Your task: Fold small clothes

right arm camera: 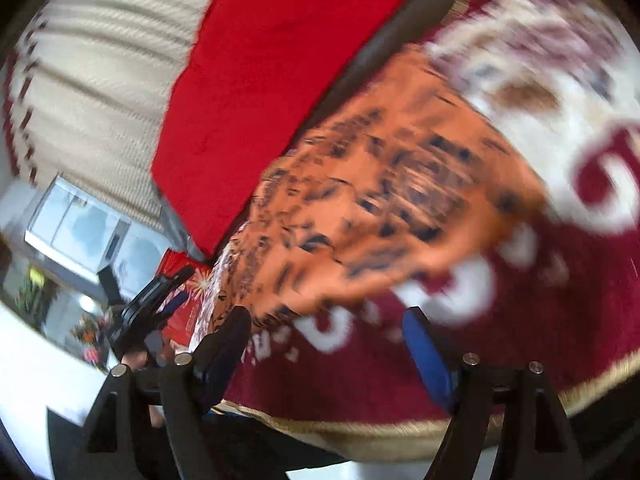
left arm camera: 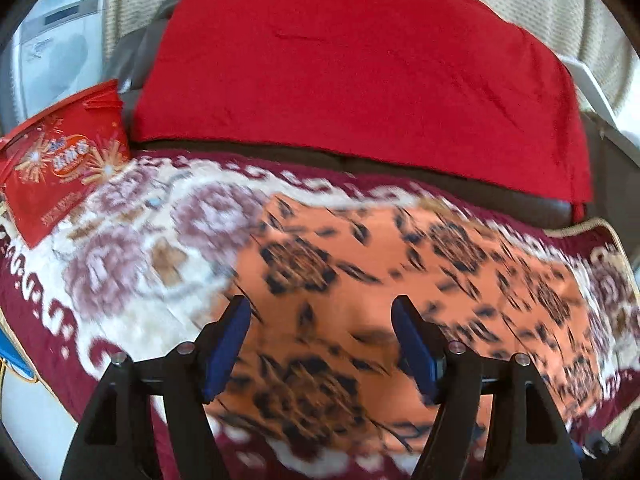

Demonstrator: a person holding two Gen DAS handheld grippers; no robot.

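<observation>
Jaws of left gripper [left arm camera: 320, 344] and right gripper [right arm camera: 326, 344] wide, empty, above orange patterned cloth [left arm camera: 400, 280] on maroon blanket [left arm camera: 120, 264]

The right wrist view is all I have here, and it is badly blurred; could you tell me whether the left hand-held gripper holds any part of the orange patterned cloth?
Observer: No. In the left wrist view the left hand-held gripper stands open above the orange cloth with dark floral print, nothing between its blue pads.
Operator: Thank you. Does the cloth lie flat?
Observer: It lies spread out on the maroon and cream floral blanket; blur hides any creases.
Operator: Is anything else on that blanket?
Observer: A red printed packet with a firework design lies at its far left edge, apart from the cloth.
</observation>
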